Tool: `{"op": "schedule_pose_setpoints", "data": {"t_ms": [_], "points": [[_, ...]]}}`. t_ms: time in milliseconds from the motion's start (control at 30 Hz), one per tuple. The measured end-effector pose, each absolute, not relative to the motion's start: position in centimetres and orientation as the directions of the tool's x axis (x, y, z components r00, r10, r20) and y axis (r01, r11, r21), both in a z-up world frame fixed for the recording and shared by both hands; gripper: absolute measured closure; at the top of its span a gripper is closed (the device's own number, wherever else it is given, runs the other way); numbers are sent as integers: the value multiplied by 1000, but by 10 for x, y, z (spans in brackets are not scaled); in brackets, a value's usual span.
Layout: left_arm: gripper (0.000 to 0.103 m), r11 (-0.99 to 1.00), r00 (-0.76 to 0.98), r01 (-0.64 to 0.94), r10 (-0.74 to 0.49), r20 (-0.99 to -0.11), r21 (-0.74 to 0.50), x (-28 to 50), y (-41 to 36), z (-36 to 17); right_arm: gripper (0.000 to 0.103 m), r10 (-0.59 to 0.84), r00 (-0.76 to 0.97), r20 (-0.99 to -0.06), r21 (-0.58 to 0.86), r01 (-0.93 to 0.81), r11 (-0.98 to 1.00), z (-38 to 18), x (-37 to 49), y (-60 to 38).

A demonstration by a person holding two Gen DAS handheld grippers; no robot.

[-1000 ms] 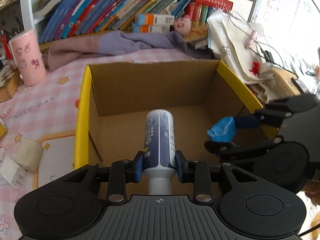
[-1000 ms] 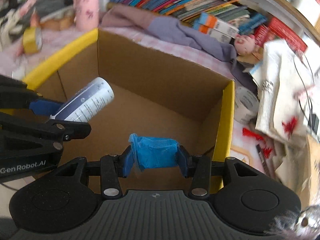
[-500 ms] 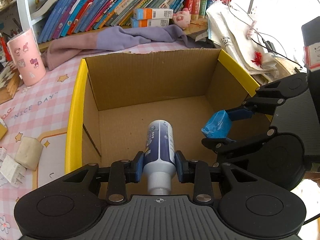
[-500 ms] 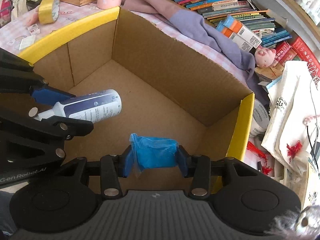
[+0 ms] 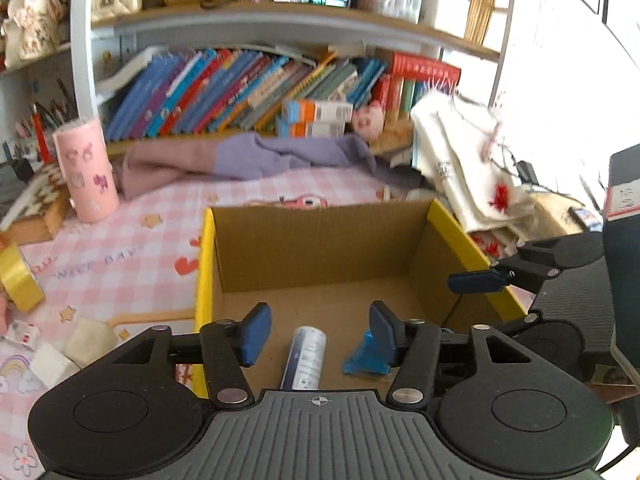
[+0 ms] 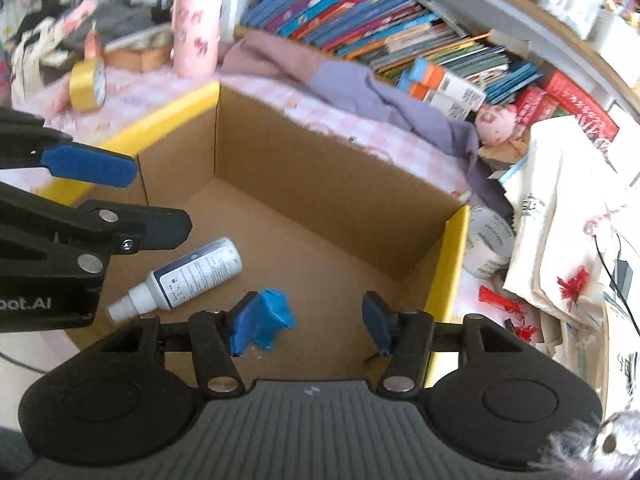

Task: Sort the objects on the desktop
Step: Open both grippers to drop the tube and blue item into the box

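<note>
Left gripper [image 5: 316,334] jaws just opened, empty, spray bottle [image 6: 188,276] lying on cardboard box [image 6: 320,184] floor; right gripper [image 6: 308,318] likewise parted, blue crumpled wrapper [image 6: 272,314] dropped beside bottle

Pink checked table [image 5: 132,248] carries cardboard box [image 5: 320,240], pink cup [image 5: 86,168].

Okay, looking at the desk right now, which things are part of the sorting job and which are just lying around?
Part of the job:
- brown cardboard box with yellow rim
- white and navy spray bottle lying in the box
- crumpled blue plastic wrapper in the box

Just lying about:
- pink cylindrical cup
- yellow tape roll
- purple cloth
</note>
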State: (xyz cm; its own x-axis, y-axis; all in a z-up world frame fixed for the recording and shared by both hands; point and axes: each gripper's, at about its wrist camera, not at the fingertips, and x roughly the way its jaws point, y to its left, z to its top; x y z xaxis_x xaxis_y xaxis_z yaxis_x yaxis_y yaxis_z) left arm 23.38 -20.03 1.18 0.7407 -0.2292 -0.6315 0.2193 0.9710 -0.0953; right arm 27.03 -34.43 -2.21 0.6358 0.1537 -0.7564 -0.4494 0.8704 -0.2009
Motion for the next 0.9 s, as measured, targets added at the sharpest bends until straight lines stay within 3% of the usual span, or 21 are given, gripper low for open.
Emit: {"op": "schedule_pose_setpoints", "data": {"t_ms": [433, 667, 900], "points": [[36, 981, 813, 169, -191, -551, -92, 187, -173, 33, 46, 212, 795, -569, -12, -265, 964, 18, 215, -352], [28, 983, 827, 155, -186, -531, -102, 167, -154, 33, 45, 158, 839, -521, 30, -167, 986, 20, 189, -345], [27, 979, 830, 181, -205, -519, -98, 150, -137, 32, 45, 75, 857, -510, 57, -53, 997, 16, 164, -338]]}}
